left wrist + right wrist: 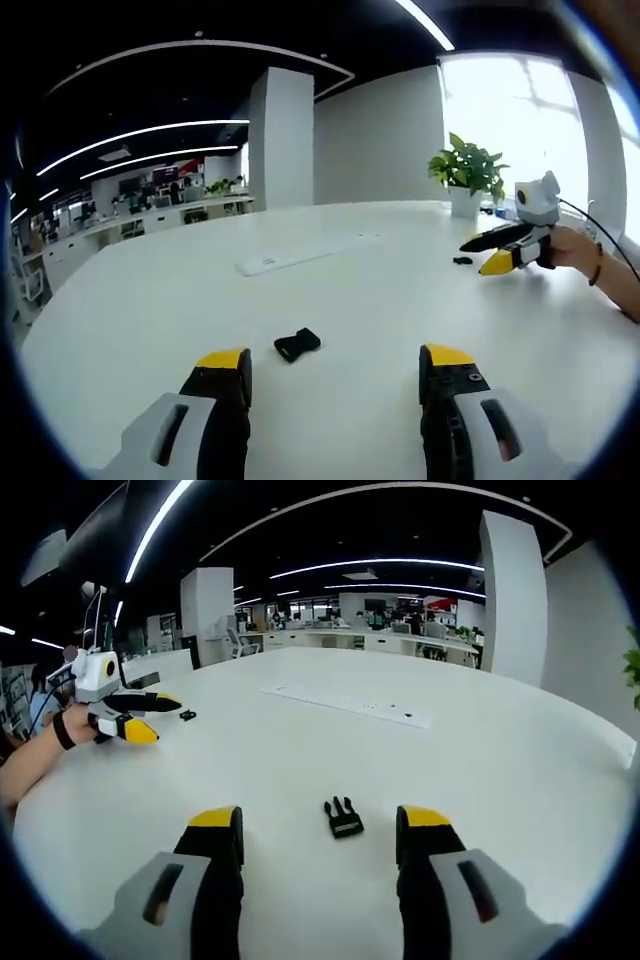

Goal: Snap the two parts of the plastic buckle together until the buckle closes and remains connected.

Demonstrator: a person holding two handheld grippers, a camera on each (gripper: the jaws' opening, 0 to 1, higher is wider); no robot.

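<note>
Nothing joined yet: 2 buckle halves, socket [297, 344] and pronged piece [343, 817], lie well apart on tabletop [360, 300]; left gripper [335, 375] and right gripper [318, 835] both spread, empty.

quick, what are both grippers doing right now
left gripper: open, holding nothing, small black plastic socket buckle piece ahead.
right gripper: open, holding nothing, black pronged plastic buckle piece between its jaws.

Both grippers, left [335, 385] and right [318, 845], have black jaws, yellow tips, grey bodies

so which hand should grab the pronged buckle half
Right. The pronged half lies just ahead, between the open right tongs; the left tongs sit far across the table.
</note>
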